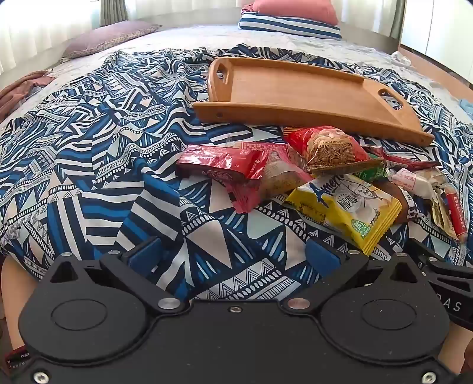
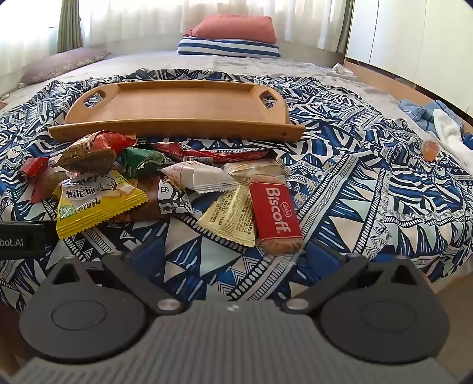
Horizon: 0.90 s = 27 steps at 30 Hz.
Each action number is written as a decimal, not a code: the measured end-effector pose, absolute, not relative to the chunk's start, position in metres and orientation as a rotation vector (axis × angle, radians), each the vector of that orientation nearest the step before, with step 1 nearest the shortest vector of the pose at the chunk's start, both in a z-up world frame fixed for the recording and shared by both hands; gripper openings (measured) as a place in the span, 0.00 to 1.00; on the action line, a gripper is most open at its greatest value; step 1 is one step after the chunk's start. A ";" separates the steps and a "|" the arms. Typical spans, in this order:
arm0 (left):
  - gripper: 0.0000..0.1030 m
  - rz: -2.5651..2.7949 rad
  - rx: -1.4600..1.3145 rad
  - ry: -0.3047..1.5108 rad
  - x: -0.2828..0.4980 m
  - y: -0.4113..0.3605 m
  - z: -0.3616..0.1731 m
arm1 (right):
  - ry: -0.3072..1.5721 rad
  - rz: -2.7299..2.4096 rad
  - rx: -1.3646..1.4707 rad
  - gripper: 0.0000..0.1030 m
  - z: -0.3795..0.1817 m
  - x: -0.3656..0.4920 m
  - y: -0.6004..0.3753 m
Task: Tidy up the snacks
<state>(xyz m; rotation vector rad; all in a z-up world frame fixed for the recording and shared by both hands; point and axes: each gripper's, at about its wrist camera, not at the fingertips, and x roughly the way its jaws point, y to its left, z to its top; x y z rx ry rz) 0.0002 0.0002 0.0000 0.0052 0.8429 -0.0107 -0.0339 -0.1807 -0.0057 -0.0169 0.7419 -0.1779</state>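
Observation:
A pile of snack packets lies on a blue patterned cloth in front of a wooden tray [image 1: 283, 88] [image 2: 183, 106] that holds nothing. The pile includes a yellow packet [image 1: 346, 209] [image 2: 97, 201], a red Biscoff biscuit [image 2: 273, 209] [image 1: 455, 215], a red nut bag with a gold end [image 1: 328, 147] [image 2: 88, 147], a long red wrapper [image 1: 218, 162], a white packet [image 2: 198, 175] and a green one [image 2: 142, 161]. My left gripper [image 1: 233, 257] is open, just short of the pile and left of it. Open too, my right gripper [image 2: 233, 257] has the Biscoff's near end just ahead of its fingers, untouched.
The cloth covers a bed with a red pillow [image 2: 236, 28] on a striped one [image 2: 227, 48] at the head. A small orange object [image 2: 429, 149] and crumpled blue and white cloths [image 2: 443, 124] lie at the right. White cupboards [image 2: 414, 38] stand beyond the bed's right edge.

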 end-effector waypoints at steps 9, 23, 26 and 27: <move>1.00 -0.008 0.011 0.839 0.000 0.000 -0.001 | 0.735 -0.178 -0.017 1.00 -0.006 -0.034 -0.181; 1.00 -0.008 0.011 0.843 0.000 0.000 0.000 | 0.732 -0.179 -0.017 1.00 -0.006 -0.035 -0.181; 1.00 -0.008 0.011 0.843 0.000 0.000 0.000 | 0.732 -0.179 -0.018 1.00 -0.006 -0.035 -0.181; 1.00 -0.008 0.011 0.843 0.000 0.000 0.000 | 0.732 -0.179 -0.018 1.00 -0.006 -0.035 -0.181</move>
